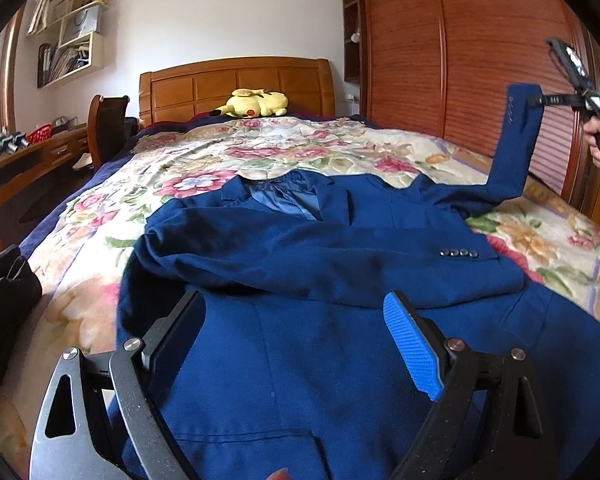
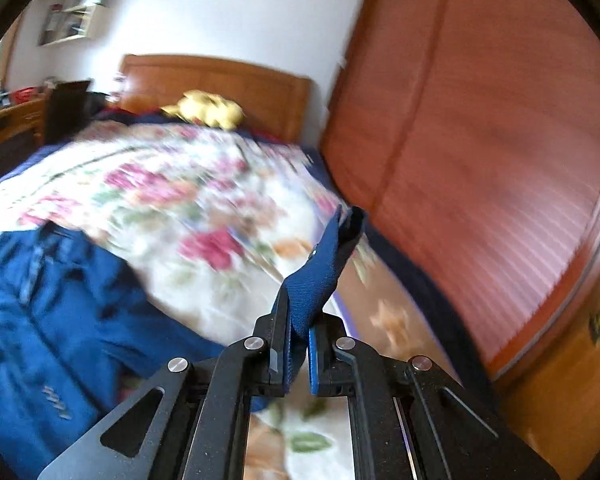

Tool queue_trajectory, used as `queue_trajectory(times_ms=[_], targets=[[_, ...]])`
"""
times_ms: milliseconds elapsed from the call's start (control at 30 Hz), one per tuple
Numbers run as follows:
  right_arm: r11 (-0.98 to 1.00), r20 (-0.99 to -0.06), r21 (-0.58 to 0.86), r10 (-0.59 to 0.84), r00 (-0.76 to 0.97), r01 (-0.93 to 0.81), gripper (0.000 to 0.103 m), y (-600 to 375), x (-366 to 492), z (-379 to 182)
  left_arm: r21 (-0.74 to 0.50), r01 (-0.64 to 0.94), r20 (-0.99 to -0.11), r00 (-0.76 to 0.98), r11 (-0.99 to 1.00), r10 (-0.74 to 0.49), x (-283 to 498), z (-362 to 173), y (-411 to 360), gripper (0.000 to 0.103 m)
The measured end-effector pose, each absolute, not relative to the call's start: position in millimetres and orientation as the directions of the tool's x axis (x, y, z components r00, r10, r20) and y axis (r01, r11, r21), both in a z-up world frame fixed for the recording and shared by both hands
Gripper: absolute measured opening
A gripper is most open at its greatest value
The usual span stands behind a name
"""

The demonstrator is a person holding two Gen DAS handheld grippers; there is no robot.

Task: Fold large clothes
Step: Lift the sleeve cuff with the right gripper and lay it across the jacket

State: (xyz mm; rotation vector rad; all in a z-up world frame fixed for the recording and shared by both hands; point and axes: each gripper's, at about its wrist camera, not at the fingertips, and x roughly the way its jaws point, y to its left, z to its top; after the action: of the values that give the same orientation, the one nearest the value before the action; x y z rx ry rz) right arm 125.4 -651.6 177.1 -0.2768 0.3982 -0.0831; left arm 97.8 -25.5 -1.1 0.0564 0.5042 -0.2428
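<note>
- No text, label, brand or number can be read anywhere.
- Book spines on the wall shelf [image 1: 66, 56], at ten o'clock, are too small.

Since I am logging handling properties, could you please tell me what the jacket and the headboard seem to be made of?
The jacket looks like a matte blue woven cloth, perhaps a wool blend, with a fine surface weave; its lining near the collar has a slight sheen. The headboard looks like orange-brown varnished wood, with raised panels and glossy highlights.

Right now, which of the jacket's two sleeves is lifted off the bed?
The sleeve held by the right gripper, raised beside the wardrobe. The other sleeve lies folded flat across the jacket's front.
</note>
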Motion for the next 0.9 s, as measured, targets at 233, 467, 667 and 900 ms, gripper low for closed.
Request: queue_trajectory(times_ms=[233,467,667,900], targets=[[0.943,-0.279,-0.324,-0.024,0.96,-0.071,0.006,-582,67,223,-0.018,0.232,-0.477,0.853,0.973,-0.212,84,13,-1,0.091],[0.892,-0.257,-0.402,0.107,0.96,-0.207,0.006,-503,20,234,-0.055,0.181,-0.481,0.857,0.982,-0.185,69,20,43,0.091],[0.839,-0.263,-0.442,0.217,0.94,-0.318,0.006,-439,-18,230,-0.038,0.141,-0.48,0.866,0.989,-0.142,56,22,74,0.091],[0.767,-0.288,-0.488,0.31,0.906,-0.417,0.006,-400,-64,219,-0.064,0.096,-0.458,0.882,0.993,-0.115,48,27,104,0.091]])
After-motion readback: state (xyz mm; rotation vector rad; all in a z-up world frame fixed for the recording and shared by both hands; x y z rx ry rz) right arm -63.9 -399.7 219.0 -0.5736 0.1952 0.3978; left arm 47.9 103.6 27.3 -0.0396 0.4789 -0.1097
